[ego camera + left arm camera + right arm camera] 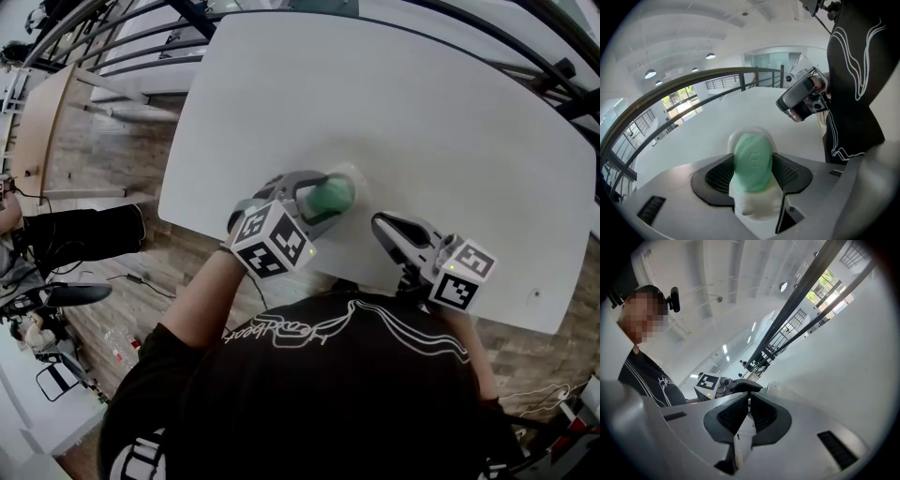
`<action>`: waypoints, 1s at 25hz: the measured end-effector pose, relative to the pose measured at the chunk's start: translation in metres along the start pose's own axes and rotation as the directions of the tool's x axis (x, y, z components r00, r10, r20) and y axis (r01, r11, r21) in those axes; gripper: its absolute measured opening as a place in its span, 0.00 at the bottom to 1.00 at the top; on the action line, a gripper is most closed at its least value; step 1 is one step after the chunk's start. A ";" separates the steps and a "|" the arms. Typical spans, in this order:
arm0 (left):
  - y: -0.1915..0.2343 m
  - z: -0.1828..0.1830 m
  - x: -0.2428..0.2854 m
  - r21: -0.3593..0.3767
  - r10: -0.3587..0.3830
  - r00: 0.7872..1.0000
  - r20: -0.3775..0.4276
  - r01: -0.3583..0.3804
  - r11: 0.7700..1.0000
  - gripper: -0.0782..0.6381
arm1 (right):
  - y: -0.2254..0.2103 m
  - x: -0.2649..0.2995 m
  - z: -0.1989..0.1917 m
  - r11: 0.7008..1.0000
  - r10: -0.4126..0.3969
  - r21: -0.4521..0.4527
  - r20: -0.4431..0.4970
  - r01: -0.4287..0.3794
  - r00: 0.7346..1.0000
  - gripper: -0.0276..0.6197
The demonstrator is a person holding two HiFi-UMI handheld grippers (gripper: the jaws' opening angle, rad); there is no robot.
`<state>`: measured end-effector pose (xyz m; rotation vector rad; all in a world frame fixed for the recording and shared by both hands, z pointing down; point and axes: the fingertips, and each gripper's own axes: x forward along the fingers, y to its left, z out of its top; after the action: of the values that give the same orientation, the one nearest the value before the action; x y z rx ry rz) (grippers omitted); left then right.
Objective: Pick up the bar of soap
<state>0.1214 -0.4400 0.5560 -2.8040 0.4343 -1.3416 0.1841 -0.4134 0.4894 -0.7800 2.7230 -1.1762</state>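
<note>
Two grippers work at the white table's (422,112) near edge, low in the head view. The left gripper (330,199) has clamped its jaws on the flanks of the green bar of soap (752,159), probably for a square hold. The soap sits at the pale soap dish (733,136); I cannot tell whether it is clear of it. The right gripper (749,397), pinched together on nothing, waits aside to the right.

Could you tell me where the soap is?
In the head view, the bar of soap sits between the left gripper's jaws, at the white dish, left of the right gripper.
</note>
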 end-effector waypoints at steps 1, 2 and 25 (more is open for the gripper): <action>0.000 0.000 0.000 -0.011 0.001 1.000 0.000 -0.001 1.000 0.47 | 0.000 0.000 0.000 1.000 0.001 0.000 -0.002 -0.001 1.000 0.07; -0.001 0.001 0.001 -0.026 0.000 1.000 0.002 0.000 1.000 0.47 | -0.001 0.000 -0.001 1.000 0.002 0.000 -0.004 -0.002 1.000 0.07; 0.019 0.033 -0.019 -0.237 0.082 0.973 0.216 -0.030 0.971 0.47 | 0.009 -0.001 0.004 1.000 -0.029 0.006 0.015 0.028 0.999 0.07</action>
<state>0.1304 -0.4578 0.5179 -3.0557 0.6984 -1.0062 0.1821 -0.4104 0.4804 -0.8263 2.7039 -1.1780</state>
